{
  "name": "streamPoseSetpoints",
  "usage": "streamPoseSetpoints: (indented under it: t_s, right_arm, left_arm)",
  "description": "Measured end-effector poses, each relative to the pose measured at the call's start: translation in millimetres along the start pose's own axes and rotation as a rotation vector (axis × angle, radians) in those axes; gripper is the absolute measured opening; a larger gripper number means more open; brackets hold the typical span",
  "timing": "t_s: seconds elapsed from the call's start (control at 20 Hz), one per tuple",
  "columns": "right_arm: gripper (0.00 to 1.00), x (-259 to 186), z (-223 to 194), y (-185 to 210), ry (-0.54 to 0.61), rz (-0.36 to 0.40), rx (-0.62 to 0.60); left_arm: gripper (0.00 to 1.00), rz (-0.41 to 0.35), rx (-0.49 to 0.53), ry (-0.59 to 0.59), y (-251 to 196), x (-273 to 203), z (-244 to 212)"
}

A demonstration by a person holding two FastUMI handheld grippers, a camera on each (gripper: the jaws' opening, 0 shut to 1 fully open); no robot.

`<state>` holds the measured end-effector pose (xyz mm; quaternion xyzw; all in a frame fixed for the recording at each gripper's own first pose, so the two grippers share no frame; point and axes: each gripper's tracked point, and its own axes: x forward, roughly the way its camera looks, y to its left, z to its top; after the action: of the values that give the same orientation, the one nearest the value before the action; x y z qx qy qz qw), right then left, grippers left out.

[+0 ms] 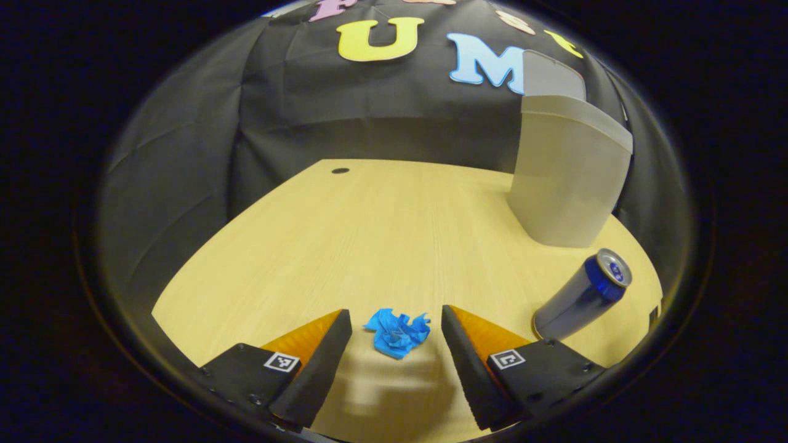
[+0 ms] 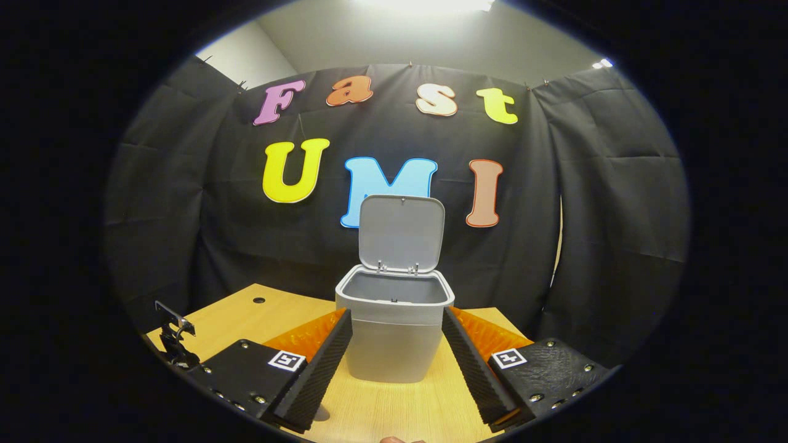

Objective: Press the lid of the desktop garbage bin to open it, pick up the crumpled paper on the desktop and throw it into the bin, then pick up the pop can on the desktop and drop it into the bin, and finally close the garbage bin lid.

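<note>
The crumpled paper (image 1: 397, 333) lies on the desk (image 1: 369, 234) near its front edge, between the spread fingers of the left gripper (image 1: 397, 323), which do not seem to touch it, though the fisheye bend makes that hard to judge. To its right the pop can (image 1: 582, 295) stands upright, apart from the paper and just in front of the garbage bin (image 1: 566, 184). Bare desk stretches left and back to a small round hole (image 1: 340, 170). In the right gripper view the bin's lid (image 2: 401, 232) stands raised. The right gripper (image 2: 397, 323) is open, with the bin ahead between its fingers. A small clamp (image 2: 174, 338) sits at the desk's left edge.
</note>
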<state>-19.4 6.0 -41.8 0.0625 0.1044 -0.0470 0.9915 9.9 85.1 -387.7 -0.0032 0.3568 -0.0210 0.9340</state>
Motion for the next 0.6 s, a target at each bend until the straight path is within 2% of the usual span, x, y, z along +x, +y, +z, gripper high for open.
streamPoseSetpoints:
  t_s: [0.35,0.55,0.6]
  right_arm:
    - [0.94,1,-5,4,0.024,0.02,0.011]
    - [0.94,3,-3,0,0.016,0.021,-0.005]
    - [0.94,3,-5,0,0.019,0.021,-0.005]
  left_arm:
    - [0.96,0.005,0.006,0.062,1,19,-16]
    - [0.78,0.049,0.026,0.055,6,24,-17]
    - [0.77,0.055,0.04,0.053,9,24,-17]
